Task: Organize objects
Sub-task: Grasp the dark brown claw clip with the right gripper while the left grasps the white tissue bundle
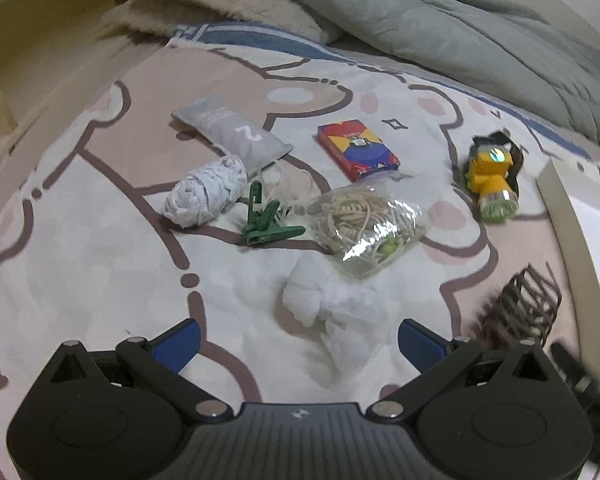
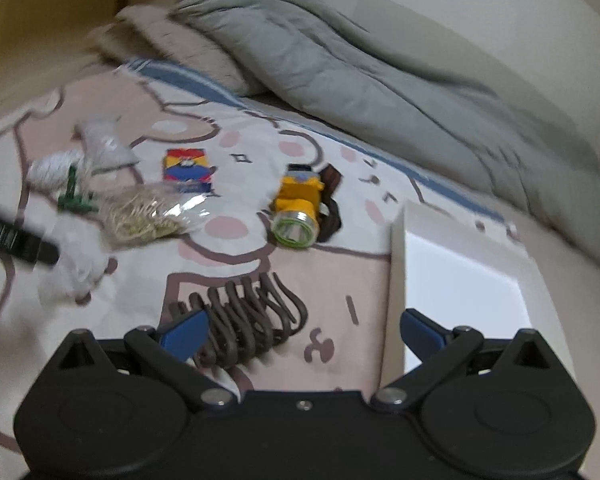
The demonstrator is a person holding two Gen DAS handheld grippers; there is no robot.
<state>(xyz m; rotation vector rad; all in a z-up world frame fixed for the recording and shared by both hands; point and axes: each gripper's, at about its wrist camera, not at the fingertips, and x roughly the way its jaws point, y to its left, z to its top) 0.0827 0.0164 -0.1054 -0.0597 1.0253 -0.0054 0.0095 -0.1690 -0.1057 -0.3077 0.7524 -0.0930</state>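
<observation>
Small objects lie scattered on a bear-print bedsheet (image 1: 80,240). My left gripper (image 1: 300,340) is open just above crumpled white tissue (image 1: 332,308). Beyond it lie a clear bag of beige cord (image 1: 364,228), green clothes pegs (image 1: 268,222), a rolled white cloth (image 1: 208,196), a grey pouch marked 2 (image 1: 232,136), a red and blue card box (image 1: 358,150) and a yellow flashlight (image 1: 494,184). My right gripper (image 2: 304,328) is open over a brown coiled wire rack (image 2: 248,320), its left finger beside the coils. The flashlight (image 2: 300,212) lies ahead of it.
A white open box (image 2: 396,280) sits at the right, next to my right gripper. A grey duvet (image 1: 440,28) and a beige furry pillow (image 1: 220,4) bound the far side. A wooden bed frame (image 1: 24,32) stands at the left.
</observation>
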